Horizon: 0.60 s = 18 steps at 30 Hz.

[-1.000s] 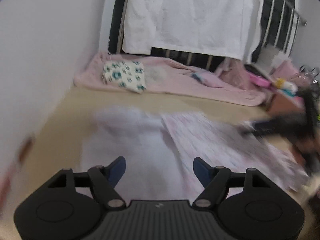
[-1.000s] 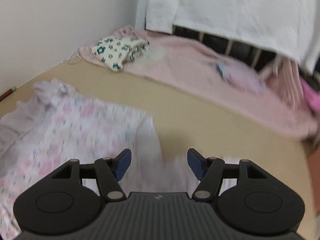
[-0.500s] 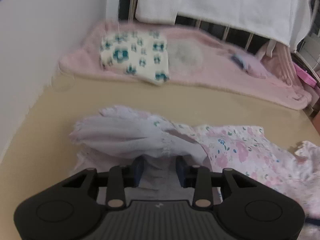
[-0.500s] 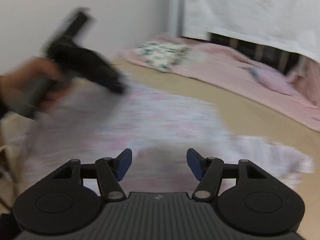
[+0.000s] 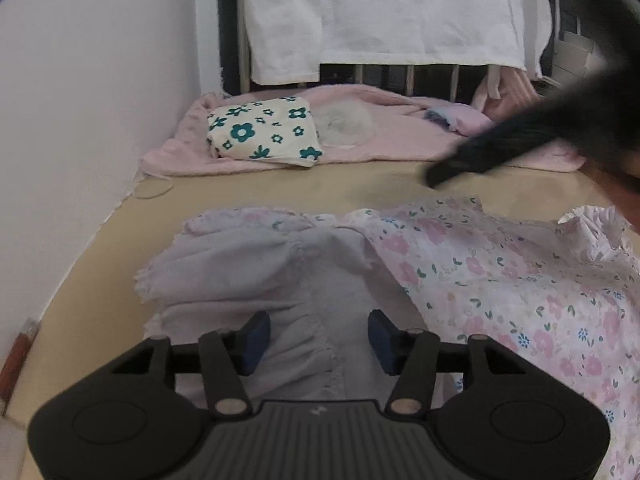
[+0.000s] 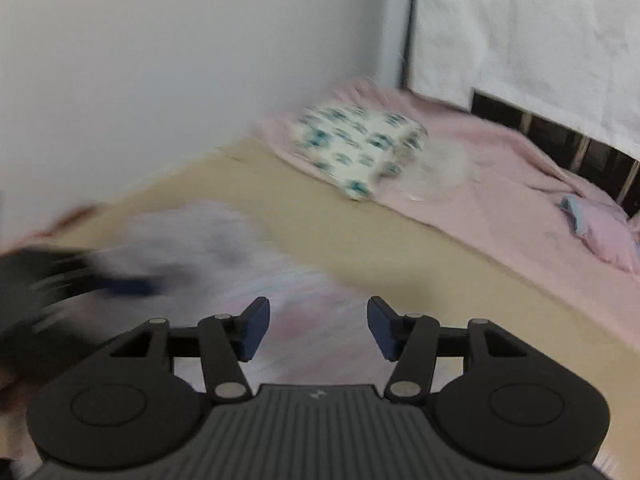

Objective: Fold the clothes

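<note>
Half a second ago the left gripper [image 5: 319, 336] had its blue pads pinched close over the gathered lilac fabric; now its jaws stand spread apart, released, with the puffed sleeve [image 5: 224, 268] of the floral dress [image 5: 500, 280] lying between and beyond them; the right gripper [image 6: 318, 328] has swung from the dress toward the wall corner, its jaws likewise wide and holding nothing.

In the left wrist view the dress lies spread on the tan mattress [image 5: 280, 188]; the lilac underside fills the middle down to 6 o'clock, the pink flower print runs off toward 3 and 4 o'clock. A dark blurred shape at 2 o'clock is probably the right gripper's body [image 5: 520, 144], though the smear makes that uncertain.

At 11 o'clock a folded cream cloth with teal flowers [image 5: 264, 132] rests on a pink blanket [image 5: 400, 120]; a white sheet [image 5: 380, 12] hangs over the bed rail at 12 o'clock.

The right wrist view is motion-blurred; the left gripper smears in at 9 o'clock [image 6: 132, 286], over pale fabric.
</note>
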Tool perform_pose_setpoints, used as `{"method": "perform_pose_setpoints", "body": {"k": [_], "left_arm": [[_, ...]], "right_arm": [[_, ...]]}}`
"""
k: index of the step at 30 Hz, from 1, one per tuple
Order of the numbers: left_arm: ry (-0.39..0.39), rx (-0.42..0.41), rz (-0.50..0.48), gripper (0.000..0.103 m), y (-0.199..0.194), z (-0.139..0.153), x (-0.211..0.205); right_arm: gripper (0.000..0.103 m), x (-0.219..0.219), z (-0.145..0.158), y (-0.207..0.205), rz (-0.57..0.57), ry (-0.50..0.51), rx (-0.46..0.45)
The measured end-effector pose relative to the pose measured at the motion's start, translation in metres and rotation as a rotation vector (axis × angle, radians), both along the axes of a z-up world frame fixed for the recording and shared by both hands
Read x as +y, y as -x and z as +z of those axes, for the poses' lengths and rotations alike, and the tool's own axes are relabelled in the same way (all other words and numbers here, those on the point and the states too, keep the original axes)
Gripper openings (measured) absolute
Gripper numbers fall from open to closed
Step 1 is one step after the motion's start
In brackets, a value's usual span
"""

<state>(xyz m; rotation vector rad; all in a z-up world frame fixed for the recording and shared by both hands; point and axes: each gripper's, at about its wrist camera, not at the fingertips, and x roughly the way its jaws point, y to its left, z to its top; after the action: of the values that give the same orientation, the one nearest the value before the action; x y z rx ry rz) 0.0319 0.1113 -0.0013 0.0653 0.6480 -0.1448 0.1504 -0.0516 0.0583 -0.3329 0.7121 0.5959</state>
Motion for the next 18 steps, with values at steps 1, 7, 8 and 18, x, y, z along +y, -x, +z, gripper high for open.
{"method": "perform_pose_setpoints", "body": {"k": [1,7,8,18], "left_arm": [[0.002,0.003,0.004,0.055,0.0,0.0,0.001],[0.0,0.057,0.028,0.059,-0.001,0.005,0.003],[-0.001,0.064,0.029,0.059,-0.002,0.005,0.003],[-0.011,0.118,0.032,0.065,-0.004,0.009,0.003]], "right_arm": [[0.055,0.007,-0.004,-0.02,0.014,0.03,0.026],[0.055,0.037,-0.036,-0.077,0.219,0.119,0.154],[0.054,0.037,-0.037,-0.079,0.245,0.109,0.165],[0.0,0.026,-0.034,-0.066,0.22,0.095,0.002]]}}
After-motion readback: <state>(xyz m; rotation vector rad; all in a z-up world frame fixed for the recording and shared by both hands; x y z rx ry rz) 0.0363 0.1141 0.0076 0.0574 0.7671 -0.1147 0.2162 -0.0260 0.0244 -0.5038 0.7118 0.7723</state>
